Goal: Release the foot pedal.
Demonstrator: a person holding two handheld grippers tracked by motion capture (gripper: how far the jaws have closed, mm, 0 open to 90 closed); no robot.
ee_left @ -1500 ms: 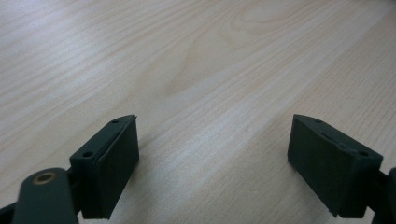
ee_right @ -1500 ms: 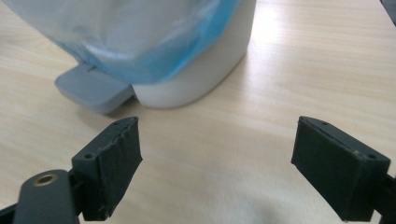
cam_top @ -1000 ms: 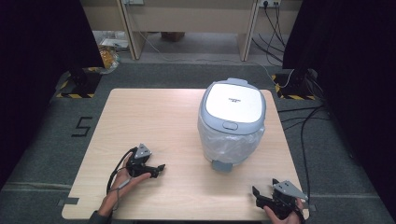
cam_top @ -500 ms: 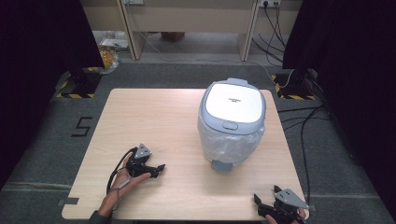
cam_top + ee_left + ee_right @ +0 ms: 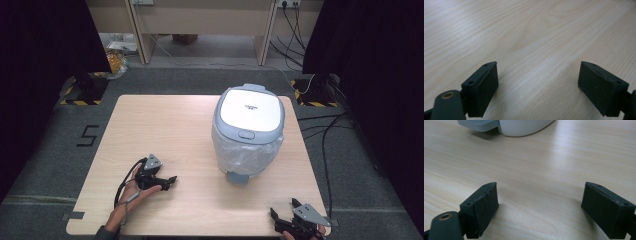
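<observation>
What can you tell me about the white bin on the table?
The bin stands upright on the right half of the wooden table. Its flat white lid is closed inside a grey rim with a small push button at the front. A clear plastic liner wraps the body, and a grey foot pedal juts out at the base. Nothing but the table touches it.

Looks like a lab or test room set up for recording. Light wooden table (image 5: 165,125) standing alone on grey carpet (image 5: 45,165), a number five (image 5: 88,135) marked on the floor beside it, black curtains (image 5: 40,45) at both sides, yellow-and-black hazard tape (image 5: 80,102) at stand bases, loose cables (image 5: 325,135), wall sockets (image 5: 285,3) behind desks.
</observation>
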